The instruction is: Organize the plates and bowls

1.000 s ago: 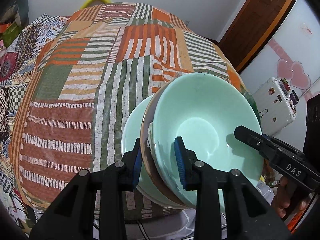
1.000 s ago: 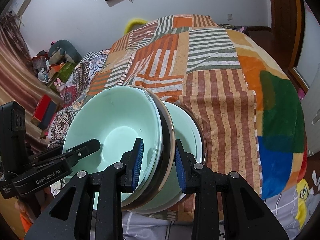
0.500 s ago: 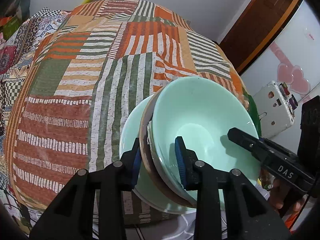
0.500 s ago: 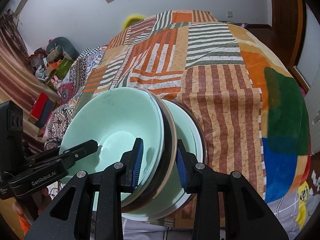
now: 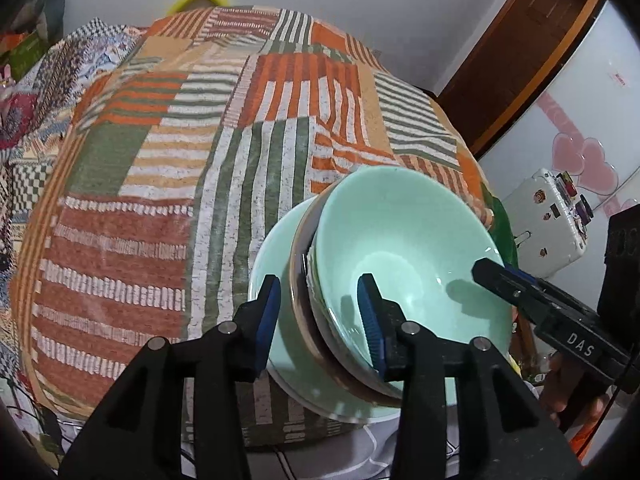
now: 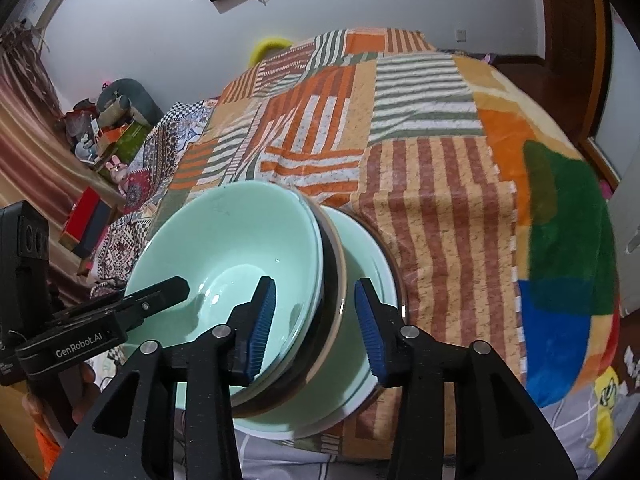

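Left tool [image 5: 319, 322] spread | right tool [image 6: 313, 322] spread | both straddle glossy mint bowl [image 5: 404, 256] rim

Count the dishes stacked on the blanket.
3 show: a mint bowl on top, a brown-rimmed dish under it, and a mint plate at the bottom, on the blanket. More may be nested out of sight.
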`<state>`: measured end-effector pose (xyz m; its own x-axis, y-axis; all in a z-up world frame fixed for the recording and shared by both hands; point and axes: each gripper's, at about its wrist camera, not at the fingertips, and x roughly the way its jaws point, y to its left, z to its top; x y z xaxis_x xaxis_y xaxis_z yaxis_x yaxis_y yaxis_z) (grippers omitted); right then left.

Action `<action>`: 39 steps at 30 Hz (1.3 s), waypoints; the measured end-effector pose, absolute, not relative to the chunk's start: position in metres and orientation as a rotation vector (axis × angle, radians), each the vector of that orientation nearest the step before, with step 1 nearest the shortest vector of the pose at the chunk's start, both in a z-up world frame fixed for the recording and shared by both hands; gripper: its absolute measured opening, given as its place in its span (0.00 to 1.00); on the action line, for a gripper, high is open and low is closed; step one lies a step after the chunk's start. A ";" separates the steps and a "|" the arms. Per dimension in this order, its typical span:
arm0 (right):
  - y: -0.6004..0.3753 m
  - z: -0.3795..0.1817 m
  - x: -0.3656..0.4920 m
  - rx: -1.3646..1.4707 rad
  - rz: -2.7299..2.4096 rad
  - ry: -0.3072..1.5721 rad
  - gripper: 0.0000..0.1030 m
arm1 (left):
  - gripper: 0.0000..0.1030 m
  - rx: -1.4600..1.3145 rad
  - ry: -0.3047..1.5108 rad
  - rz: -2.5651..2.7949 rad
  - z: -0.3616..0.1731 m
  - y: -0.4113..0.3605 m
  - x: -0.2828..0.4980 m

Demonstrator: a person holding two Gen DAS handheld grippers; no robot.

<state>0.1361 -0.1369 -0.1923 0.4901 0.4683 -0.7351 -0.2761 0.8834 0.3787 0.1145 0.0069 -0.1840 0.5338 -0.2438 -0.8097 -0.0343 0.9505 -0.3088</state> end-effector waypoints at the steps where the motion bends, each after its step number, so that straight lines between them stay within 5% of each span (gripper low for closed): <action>1: -0.138 -0.190 0.135 0.218 0.455 0.950 0.37 | 0.38 -0.294 0.990 -0.123 -0.179 0.007 0.112; 16: -0.144 -0.106 0.096 0.184 0.500 0.676 0.46 | 0.46 -0.231 0.609 -0.115 -0.054 0.010 0.043; 30: -0.153 -0.044 0.045 0.179 0.522 0.398 0.58 | 0.73 -0.149 0.351 -0.131 0.010 -0.013 -0.018; 33: -0.155 -0.041 0.042 0.187 0.521 0.373 0.70 | 0.84 -0.133 0.330 -0.117 0.013 -0.016 -0.025; 39: -0.154 -0.038 0.036 0.186 0.517 0.340 0.79 | 0.95 -0.148 0.306 -0.100 0.015 -0.012 -0.035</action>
<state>0.0359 -0.1540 -0.0385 0.8151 0.5124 -0.2705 -0.4514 0.8542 0.2580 -0.0349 -0.0118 0.0155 0.9487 -0.1207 -0.2923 0.0758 0.9842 -0.1603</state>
